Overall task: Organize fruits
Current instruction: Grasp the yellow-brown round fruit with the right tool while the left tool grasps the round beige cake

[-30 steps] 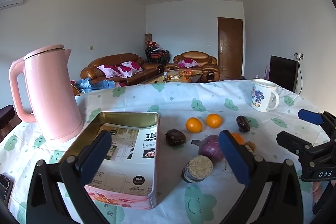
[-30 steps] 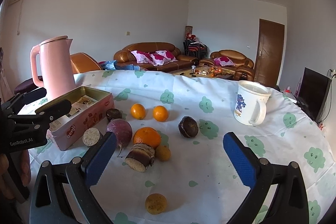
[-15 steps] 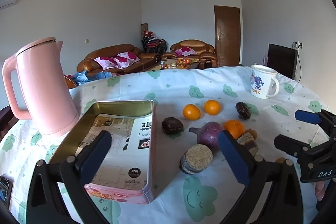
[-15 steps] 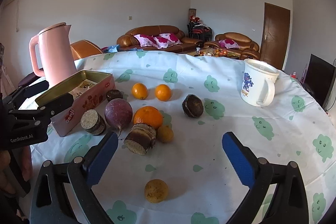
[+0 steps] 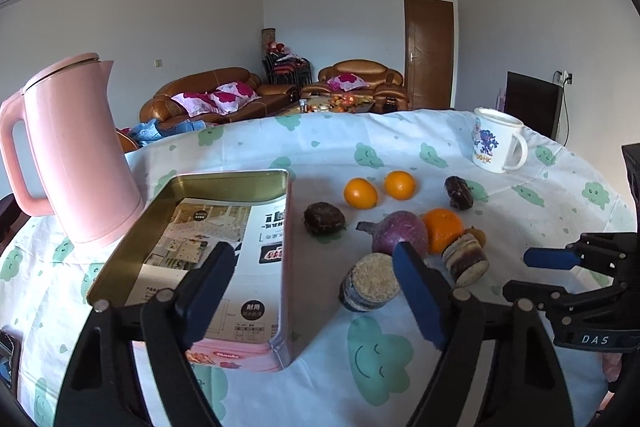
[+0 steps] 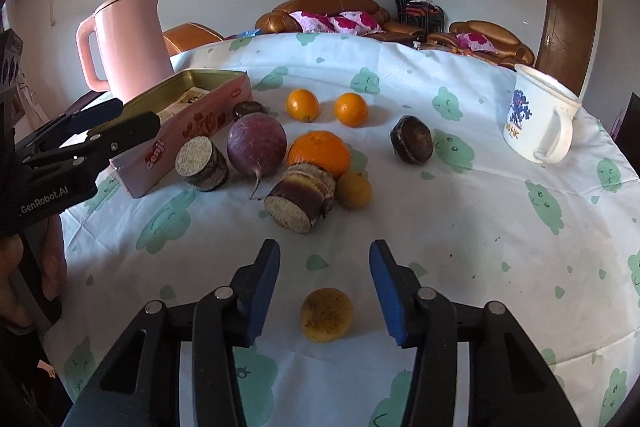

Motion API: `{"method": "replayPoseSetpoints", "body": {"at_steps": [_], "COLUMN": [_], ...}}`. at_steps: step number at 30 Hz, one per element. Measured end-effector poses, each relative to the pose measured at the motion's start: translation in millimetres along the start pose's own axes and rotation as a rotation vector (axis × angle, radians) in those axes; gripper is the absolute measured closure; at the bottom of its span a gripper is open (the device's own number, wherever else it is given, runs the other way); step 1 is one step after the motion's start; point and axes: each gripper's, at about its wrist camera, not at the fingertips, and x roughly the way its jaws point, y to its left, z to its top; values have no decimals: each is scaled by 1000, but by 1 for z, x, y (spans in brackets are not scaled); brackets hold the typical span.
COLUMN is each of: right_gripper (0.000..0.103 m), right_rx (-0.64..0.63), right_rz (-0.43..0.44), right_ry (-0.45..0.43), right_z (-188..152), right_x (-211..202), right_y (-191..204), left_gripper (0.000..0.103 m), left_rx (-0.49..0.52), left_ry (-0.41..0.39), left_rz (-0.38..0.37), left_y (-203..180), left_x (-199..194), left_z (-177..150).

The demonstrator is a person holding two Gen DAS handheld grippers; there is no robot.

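Pink metal is framing the open tin that is lying on the cloth-covered surface in the left wrist view, just beside a pink kettle, probably as the place where the fruit is meant to go; only a printed leaflet is showing inside it. The left tongs are hanging above the tin's near corner and a cork-topped round; their jaws are closing with nothing between the pads. Past them, two small oranges, a dark round piece, a purple radish and a big orange are sitting loose on the surface, with a white mug well apart at the far right. This view is looking down into the tin, and it is catching the right tongs only from the side. In the right wrist view, the right tongs are pointing down at a small yellow-brown fruit lying alone on the surface near its front edge, apart from the cluster; the jaws are closing with that fruit lying between them, and the pads are not yet touching it. It looks like the first piece to be picked. That fruit is hidden from the left camera. The tin is showing mostly its pink side, with the left tongs hovering in front of it.
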Motion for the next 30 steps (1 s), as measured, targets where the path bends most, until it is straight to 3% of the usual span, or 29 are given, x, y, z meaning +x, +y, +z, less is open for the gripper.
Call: {"method": "replayPoseSetpoints", "body": {"at_steps": [2,5,7,11,16,19,25,30], "right_gripper": [55,64,75,75,75,75,75,75], "right_rx": [-14,-29,-23,-19,7,19,2,15], "right_rz": [-5,4,12,30,36,21,20,35], "right_ry": [24,68,61,34,-31,-74,-119,-146], "right_z": [-3,-10,-12,-11,-4,4,21,30], "right_x": [3,9,8,4,-8,-14,-13,-5], "right_y": [1,2,1,1,-3,-5,4,8], "left_gripper": [21,22,32,43,43,50,53,62], "left_rx": [5,18,30,56,105,114,127,116], "left_ry": [2,9,22,62,131,187,275,276], "left_rz": [-8,-20,-31,-66,-87,-94,-90,-71], "left_y": [-1,-5,-9,-20,-35,-39,-44,-41], "left_x": [-1,0,3,10,24,36,56,57], "left_z": [-1,-1,-1,-1,-1,-2,-6,-5]}}
